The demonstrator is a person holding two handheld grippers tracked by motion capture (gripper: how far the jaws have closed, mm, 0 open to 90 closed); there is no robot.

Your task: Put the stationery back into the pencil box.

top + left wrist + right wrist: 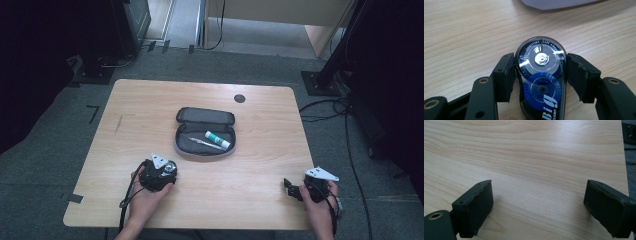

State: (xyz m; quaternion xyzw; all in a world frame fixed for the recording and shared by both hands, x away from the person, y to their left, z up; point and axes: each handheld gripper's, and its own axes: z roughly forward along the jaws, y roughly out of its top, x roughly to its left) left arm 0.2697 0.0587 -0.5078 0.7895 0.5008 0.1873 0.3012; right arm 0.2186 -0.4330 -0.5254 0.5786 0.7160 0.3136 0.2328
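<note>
Wooden table (150, 110) – open pencil case (205, 132) beyond correction tape (541, 75).

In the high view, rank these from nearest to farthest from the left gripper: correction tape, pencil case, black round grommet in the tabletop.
1. correction tape: clamped between the left gripper pads.
2. pencil case: open, up and to the right at table centre.
3. black round grommet: beyond the case, near the far edge.

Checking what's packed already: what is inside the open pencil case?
Inside the pencil case lie a white tube with a green band and a slim pen. Its raised lid hides any pocket behind.
</note>
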